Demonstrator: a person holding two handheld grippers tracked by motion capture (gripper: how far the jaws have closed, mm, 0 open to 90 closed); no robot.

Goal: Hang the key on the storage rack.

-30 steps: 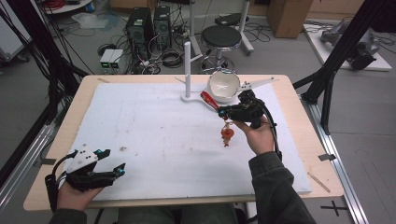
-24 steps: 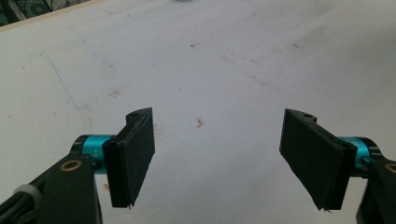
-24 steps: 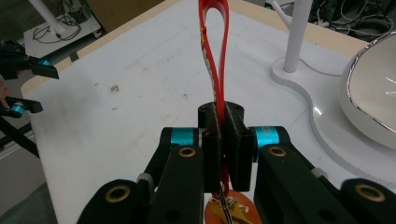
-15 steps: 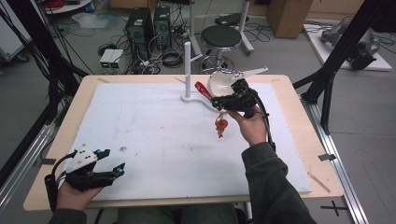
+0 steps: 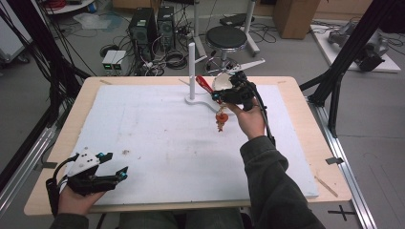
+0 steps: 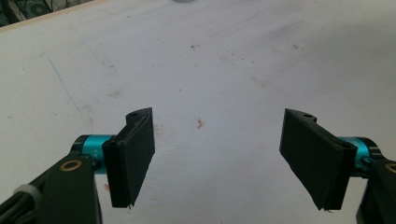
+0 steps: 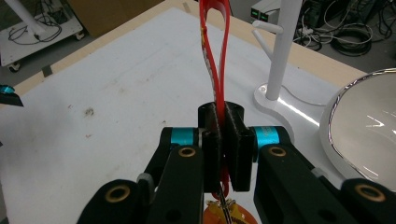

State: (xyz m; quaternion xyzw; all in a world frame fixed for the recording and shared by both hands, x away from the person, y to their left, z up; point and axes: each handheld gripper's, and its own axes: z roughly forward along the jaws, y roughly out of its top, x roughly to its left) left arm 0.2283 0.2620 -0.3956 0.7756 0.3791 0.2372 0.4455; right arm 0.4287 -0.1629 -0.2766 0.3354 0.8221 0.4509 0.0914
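**Red strap loop carried toward the white peg stand**

Right gripper is clenched on a red strap. The pads pinch it low down, so the loop stands open and upright ahead of the jaws. Judgement: gripping below the loop keeps the opening free to slip over a peg.

An orange charm hangs under the right gripper, off the white mat. Its weight probably keeps the strap taut beneath the jaws.

The white stand rises just ahead and to the side of the loop; its short side peg points toward the strap. A round mirror lies beside the gripper on the other side, near the stand's base. The loop's top is near peg height, apart from it; hanging not yet done.

Left gripper is released, jaws wide with nothing between them, low over bare mat at the table's near edge, well apart from the stand. Judgement: parked clear, since hanging needs one hand.
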